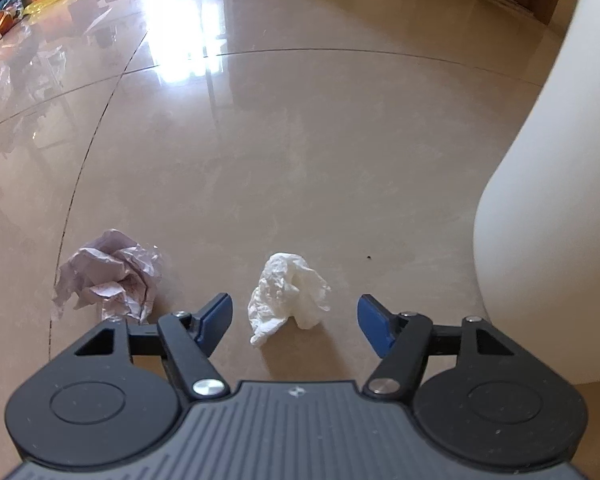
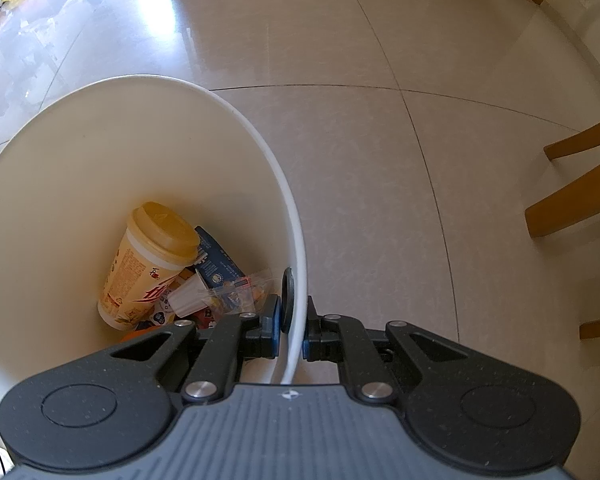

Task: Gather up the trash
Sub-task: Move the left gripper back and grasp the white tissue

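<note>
We are mid-pickup. Our left gripper (image 1: pixel 295 322) hangs low over the floor (image 1: pixel 300 160), its blue pads standing apart on either side of a white tissue (image 1: pixel 288 296), touching nothing. The tissue lies on the tile just short of the bin (image 1: pixel 548 200); a crumpled paper (image 1: pixel 110 280) sits near it, by a tile seam. Our right gripper (image 2: pixel 291 330) is clamped tight on the bin's rim, steadying it; a cup (image 2: pixel 148 264) and wrappers lie inside. Next, we judge, the pads must close on the tissue, then lift it into the bin.
</note>
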{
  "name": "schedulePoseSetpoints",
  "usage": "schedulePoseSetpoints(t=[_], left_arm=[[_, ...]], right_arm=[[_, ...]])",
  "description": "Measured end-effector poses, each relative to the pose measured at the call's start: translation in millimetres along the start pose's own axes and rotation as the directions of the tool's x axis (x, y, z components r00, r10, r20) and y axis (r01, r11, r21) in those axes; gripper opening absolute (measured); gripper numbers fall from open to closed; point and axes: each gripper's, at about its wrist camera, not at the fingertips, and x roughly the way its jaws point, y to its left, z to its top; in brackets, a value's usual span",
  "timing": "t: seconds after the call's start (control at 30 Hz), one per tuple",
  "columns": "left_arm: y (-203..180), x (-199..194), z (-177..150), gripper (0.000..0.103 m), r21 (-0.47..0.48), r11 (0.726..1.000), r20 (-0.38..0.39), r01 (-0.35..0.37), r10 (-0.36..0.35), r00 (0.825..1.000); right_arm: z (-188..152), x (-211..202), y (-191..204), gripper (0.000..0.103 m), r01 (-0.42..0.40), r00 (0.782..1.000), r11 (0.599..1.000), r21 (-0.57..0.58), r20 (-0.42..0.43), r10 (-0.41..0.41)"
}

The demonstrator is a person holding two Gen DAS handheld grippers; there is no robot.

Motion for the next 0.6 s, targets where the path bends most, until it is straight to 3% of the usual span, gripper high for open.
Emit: schedulePoseSetpoints(t=[0.27, 0.6], left_arm=[[-0.2, 5.9, 7.5, 0.054, 0.004, 1.0, -0.015, -0.014, 0.014, 1.0], [-2.9, 9.1, 17.0, 0.027, 0.01, 1.0, -0.031, 0.002, -0.002, 1.0]], right_arm=[[0.5, -0.2, -0.6, 0.012, 0.0, 1.0, 1.0, 0.0, -0.002, 0.0], [0.7, 0.3, -1.2, 0.012, 0.0, 1.0, 1.0, 0.003, -0.004, 0.0]])
